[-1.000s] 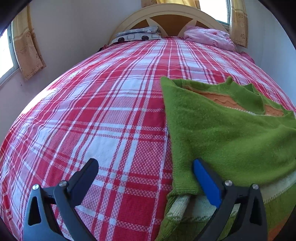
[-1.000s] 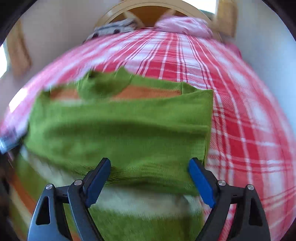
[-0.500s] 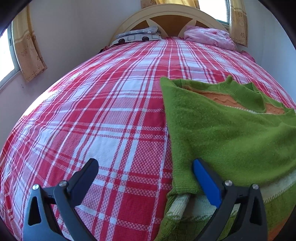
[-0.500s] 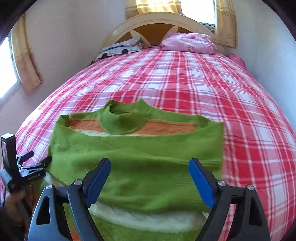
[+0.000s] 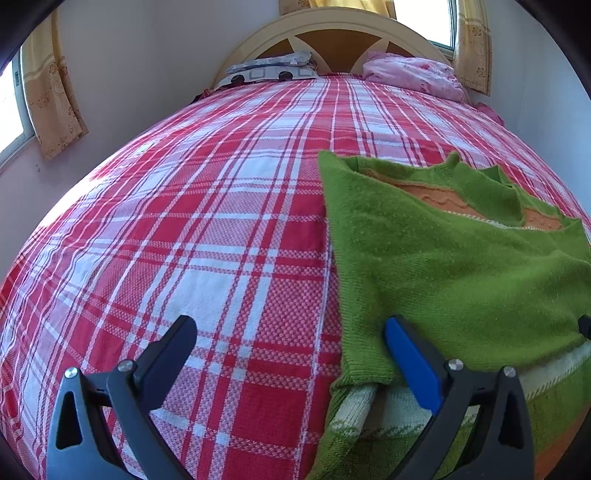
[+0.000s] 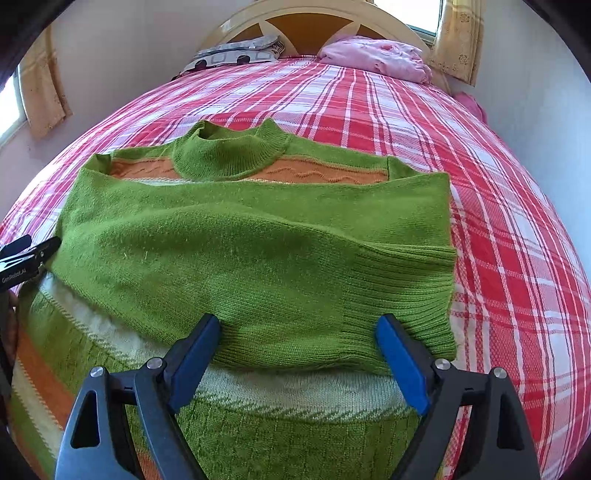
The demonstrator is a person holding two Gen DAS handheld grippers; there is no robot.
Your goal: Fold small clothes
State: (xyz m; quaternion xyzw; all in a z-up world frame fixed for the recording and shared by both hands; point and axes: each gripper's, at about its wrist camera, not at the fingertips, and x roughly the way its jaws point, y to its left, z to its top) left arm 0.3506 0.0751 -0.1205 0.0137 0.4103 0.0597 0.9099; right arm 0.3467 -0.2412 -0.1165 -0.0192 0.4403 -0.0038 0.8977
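A small green sweater (image 6: 258, 251) with orange and white stripes lies flat on the red plaid bed (image 6: 498, 206), sleeves folded across its chest. My right gripper (image 6: 297, 338) is open and empty just above the sweater's lower middle, over the ribbed sleeve cuff (image 6: 402, 295). My left gripper (image 5: 290, 341) is open and empty at the sweater's left edge, its blue-padded finger over the folded sleeve (image 5: 443, 266). The left gripper also shows in the right wrist view (image 6: 29, 254), beside the sweater's left side.
A patterned pillow (image 6: 236, 53) and a pink bundle of cloth (image 6: 373, 57) lie by the wooden headboard (image 6: 314, 22). Walls stand close on both sides, with curtained windows (image 5: 48, 96) at left and right. Bare bedspread stretches left of the sweater (image 5: 184, 229).
The right gripper has pulled back and up from the sweater, so the whole garment shows. The left gripper has hardly moved. The sweater lies unchanged.
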